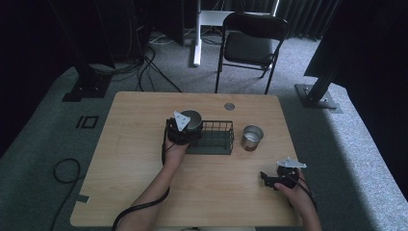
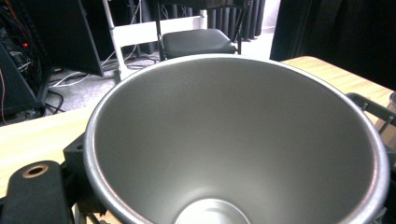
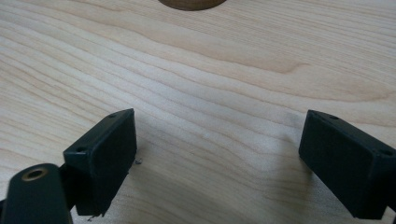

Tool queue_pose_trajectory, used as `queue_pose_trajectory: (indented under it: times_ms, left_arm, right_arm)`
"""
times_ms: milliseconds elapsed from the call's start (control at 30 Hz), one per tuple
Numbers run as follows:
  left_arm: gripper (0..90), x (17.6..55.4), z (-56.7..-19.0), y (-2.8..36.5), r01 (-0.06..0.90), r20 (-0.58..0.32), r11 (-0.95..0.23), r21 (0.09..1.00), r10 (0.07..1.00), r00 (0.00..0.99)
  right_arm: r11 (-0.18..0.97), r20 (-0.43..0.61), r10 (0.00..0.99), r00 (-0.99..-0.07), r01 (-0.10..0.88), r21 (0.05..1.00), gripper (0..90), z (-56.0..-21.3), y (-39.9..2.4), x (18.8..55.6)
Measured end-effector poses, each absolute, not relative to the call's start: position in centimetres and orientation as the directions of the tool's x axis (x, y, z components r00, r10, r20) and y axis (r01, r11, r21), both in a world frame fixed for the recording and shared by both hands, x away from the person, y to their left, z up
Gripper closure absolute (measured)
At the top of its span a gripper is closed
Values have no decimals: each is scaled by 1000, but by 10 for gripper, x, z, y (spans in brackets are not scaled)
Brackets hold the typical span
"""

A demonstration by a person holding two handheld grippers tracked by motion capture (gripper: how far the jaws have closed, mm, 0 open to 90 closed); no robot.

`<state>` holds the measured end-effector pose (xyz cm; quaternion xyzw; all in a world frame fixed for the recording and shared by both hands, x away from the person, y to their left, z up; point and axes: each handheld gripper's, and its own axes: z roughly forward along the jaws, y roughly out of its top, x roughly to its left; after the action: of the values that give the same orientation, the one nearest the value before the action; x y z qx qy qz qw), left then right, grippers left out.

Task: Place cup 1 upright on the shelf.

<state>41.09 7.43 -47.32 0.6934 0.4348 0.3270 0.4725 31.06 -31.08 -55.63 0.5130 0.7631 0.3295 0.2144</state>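
My left gripper [image 1: 183, 129] is shut on a metal cup [image 1: 191, 120] at the left end of a black wire basket [image 1: 216, 139] in the middle of the table. In the left gripper view I look straight into the cup's [image 2: 233, 140] empty, shiny inside, and the basket's rim [image 2: 369, 105] shows at the right. I cannot tell whether the cup rests in the basket or hangs over it. A second metal cup [image 1: 251, 137] stands upright just right of the basket. My right gripper [image 1: 267, 180] lies low near the table's front right, its jaws wide open over bare wood [image 3: 219, 158].
The wooden table [image 1: 144, 159] has a small round grommet [image 1: 229, 106] near its far edge. A black folding chair [image 1: 250, 45] stands beyond the table, with cables on the grey carpet at left. A dark round edge [image 3: 191, 3] shows at the top of the right gripper view.
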Motion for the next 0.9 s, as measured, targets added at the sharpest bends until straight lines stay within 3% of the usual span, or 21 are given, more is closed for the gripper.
queue_pose_trajectory:
  times_ms: [400,567,700,900]
  left_arm:
    - [136,413,-477,69,292,53,-189,938,908,416]
    - [130,415,-475,72,328,7,-159,931,908,420]
    - [16,417,-474,74,362,-25,-148,920,903,430]
    - [3,414,-467,75,334,5,-162,928,905,424]
  right_arm:
    - [257,10,924,-382,641,723,110,-556,-311,311]
    - [257,11,924,-382,642,723,109,-556,-311,311]
    - [256,11,924,-381,642,723,110,-556,-311,311]
    - [257,10,924,-382,641,723,110,-556,-311,311]
